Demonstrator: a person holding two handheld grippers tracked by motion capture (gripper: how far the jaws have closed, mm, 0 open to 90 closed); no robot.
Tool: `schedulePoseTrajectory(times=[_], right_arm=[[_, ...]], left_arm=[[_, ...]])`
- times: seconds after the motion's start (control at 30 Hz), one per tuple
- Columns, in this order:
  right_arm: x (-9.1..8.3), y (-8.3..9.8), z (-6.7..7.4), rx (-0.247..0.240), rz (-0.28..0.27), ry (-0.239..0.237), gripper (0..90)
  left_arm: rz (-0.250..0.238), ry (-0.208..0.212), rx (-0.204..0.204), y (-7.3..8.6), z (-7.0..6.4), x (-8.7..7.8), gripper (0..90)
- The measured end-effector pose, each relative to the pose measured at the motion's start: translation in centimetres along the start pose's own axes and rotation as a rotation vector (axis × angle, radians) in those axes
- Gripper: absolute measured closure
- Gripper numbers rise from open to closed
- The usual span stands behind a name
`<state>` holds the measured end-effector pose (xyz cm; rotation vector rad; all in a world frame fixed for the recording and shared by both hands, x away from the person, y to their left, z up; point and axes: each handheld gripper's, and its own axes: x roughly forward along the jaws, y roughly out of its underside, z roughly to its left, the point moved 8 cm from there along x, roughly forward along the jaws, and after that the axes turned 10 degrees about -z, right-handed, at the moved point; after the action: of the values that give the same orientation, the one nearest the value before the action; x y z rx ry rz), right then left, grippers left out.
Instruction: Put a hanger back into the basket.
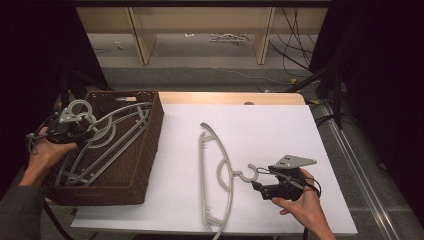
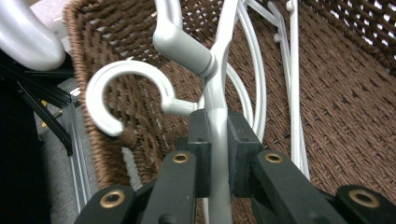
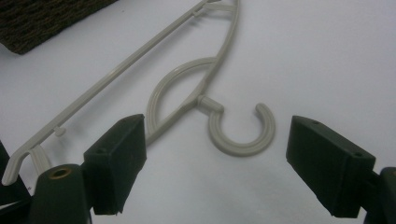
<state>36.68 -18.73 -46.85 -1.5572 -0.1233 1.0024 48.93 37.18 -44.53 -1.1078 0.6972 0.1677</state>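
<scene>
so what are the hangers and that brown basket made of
The hanger on the table looks like moulded plastic, pale grey, matte, with ribbed edges. The hanger in the left gripper seems the same, slightly glossier. The basket looks like woven wicker or rattan, dark brown.

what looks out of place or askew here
One grey hanger lies loose on the white table, outside the wicker basket where the others sit. The left gripper clamps a basket hanger; nothing looks damaged.
</scene>
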Motion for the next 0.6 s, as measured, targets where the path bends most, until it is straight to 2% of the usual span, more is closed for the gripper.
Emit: schedulePoseTrajectory(times=[0.13, 0.27, 0.33, 0.43, 0.5, 0.57, 0.6], right_arm=[[-0.1, 0.0, -0.2, -0.010, 0.001, -0.003, 21.0], [-0.2, 0.1, -0.1, 0.013, 0.016, 0.006, 21.0], [-0.1, 0.1, 0.0, 0.008, 0.009, 0.000, 21.1], [-0.1, 0.1, 0.0, 0.007, 0.010, -0.002, 21.1], [-0.2, 0.2, 0.0, 0.009, 0.020, 0.003, 21.1], [-0.2, 0.2, 0.0, 0.016, 0.012, 0.003, 21.1], [-0.2, 0.2, -0.1, 0.011, 0.009, 0.002, 21.1]], left_arm=[[0.027, -0.001, 0.010, 0.4, -0.3, 0.7, 81.8], [0.065, 0.002, 0.022, 0.8, -0.7, 1.6, 81.5], [0.094, -0.006, 0.005, 1.1, -0.9, 2.1, 81.3], [0.110, -0.018, 0.005, 1.4, -0.7, 2.4, 81.1], [0.101, -0.015, -0.016, 1.6, -0.6, 2.5, 80.4], [0.093, -0.021, -0.012, 1.6, -0.5, 2.4, 72.7], [0.087, -0.030, -0.019, 1.6, -0.4, 2.2, 72.7]])
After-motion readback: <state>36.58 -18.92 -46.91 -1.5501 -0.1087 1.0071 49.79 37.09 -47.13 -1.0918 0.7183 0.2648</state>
